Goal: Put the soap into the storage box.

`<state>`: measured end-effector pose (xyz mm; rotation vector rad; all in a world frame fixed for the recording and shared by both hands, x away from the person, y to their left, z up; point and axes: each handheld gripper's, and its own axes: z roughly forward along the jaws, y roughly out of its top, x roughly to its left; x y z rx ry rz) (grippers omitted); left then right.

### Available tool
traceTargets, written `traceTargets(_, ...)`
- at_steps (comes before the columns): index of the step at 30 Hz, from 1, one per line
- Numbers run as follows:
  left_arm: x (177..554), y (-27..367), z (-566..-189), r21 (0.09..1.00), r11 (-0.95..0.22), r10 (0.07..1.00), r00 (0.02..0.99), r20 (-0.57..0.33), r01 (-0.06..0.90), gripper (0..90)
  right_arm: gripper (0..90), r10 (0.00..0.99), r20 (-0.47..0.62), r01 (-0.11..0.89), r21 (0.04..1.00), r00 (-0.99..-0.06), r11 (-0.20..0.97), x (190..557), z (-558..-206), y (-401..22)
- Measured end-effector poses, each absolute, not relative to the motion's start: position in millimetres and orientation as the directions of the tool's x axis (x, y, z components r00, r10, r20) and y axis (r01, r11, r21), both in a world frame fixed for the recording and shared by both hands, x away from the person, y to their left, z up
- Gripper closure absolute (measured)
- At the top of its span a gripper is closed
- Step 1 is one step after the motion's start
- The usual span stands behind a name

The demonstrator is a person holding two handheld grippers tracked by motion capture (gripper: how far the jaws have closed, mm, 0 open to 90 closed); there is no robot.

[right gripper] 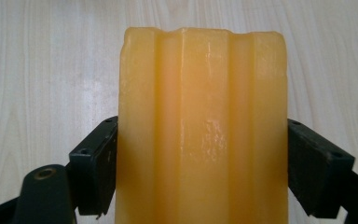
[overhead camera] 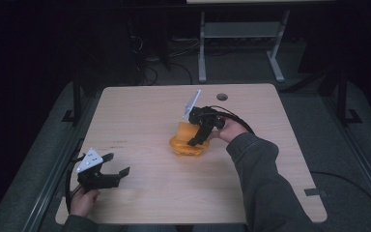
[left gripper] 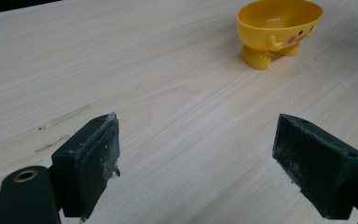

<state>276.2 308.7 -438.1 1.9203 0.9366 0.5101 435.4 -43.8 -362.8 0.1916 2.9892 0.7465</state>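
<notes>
A ribbed, translucent orange block (right gripper: 200, 116) stands between the jaws of my right gripper (right gripper: 202, 165), which is shut on it with both pads pressed to its sides. From above, that gripper (overhead camera: 196, 140) holds the block (overhead camera: 183, 129) at the middle of the table, right at a yellow footed bowl (overhead camera: 181, 149). The bowl (left gripper: 279, 28) has a cartoon face and small arms, stands upright, and its visible inside looks empty. My left gripper (overhead camera: 117, 164) is open near the front left corner, far from the bowl, with nothing between its jaws (left gripper: 200, 154).
The light wooden table (overhead camera: 140, 116) has a cable hole (overhead camera: 221, 96) near its far edge. A metal desk frame (overhead camera: 241, 34) stands on the dark floor beyond. Faint scuff marks (left gripper: 60, 126) lie just ahead of the left gripper.
</notes>
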Motion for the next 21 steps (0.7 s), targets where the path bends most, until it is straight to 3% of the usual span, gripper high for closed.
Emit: traceTargets(21, 276, 309, -438, 0.866, -0.299, 0.779, 0.626, -0.021, 0.401, 14.1, 20.5, 0.12, -0.003, 0.108, 0.429, -0.993, 0.897, 440, -383, -27)
